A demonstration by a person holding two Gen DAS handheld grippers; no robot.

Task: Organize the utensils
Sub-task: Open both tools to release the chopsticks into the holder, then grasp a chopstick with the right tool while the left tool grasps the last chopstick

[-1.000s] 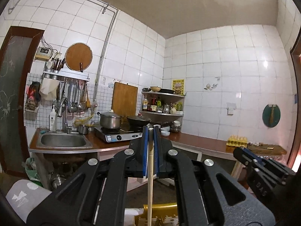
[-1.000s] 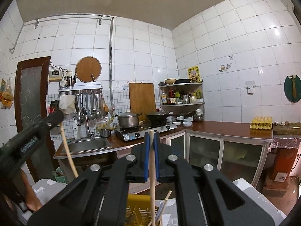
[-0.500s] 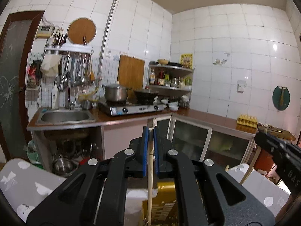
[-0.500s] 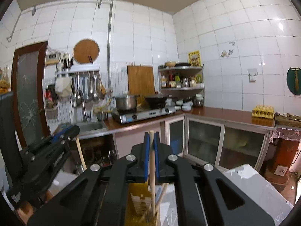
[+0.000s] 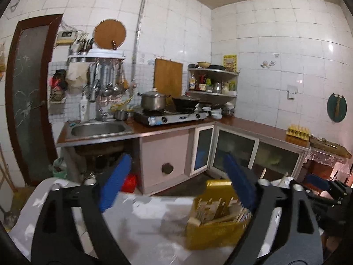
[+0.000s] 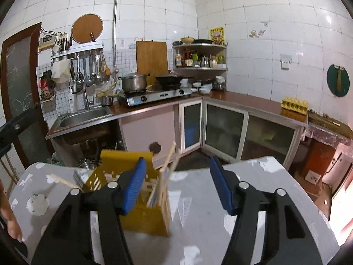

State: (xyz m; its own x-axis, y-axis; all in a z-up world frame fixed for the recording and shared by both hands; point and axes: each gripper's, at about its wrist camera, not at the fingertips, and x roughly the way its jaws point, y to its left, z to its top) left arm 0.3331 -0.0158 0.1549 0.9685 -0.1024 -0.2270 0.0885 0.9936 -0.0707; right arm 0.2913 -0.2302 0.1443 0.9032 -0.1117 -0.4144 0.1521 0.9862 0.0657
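My left gripper [image 5: 176,183] is opening, its blue pads far apart with nothing between them. Just beyond its right finger a yellow slotted basket [image 5: 209,234] stands on the table, with several wooden chopsticks [image 5: 211,207] in it. My right gripper [image 6: 177,185] is opening too, and hangs over the same basket [image 6: 143,218]. Loose chopsticks [image 6: 166,172] lean upright in the basket between the right gripper's jaws, touching neither pad. One more chopstick [image 6: 60,180] sticks out to the left of the basket. Each gripper shows at the edge of the other's view.
The basket stands on a pale patterned table [image 6: 260,172]. Past its far edge are a floor gap, then a counter with a sink [image 6: 83,116], a stove [image 6: 154,96] with a pot, and glass-door cabinets [image 6: 225,130]. A person's hand [image 6: 11,220] shows at lower left.
Both grippers were shut on a chopstick each; both have opened and let the chopsticks drop into the yellow basket. Both have sunk toward the table.
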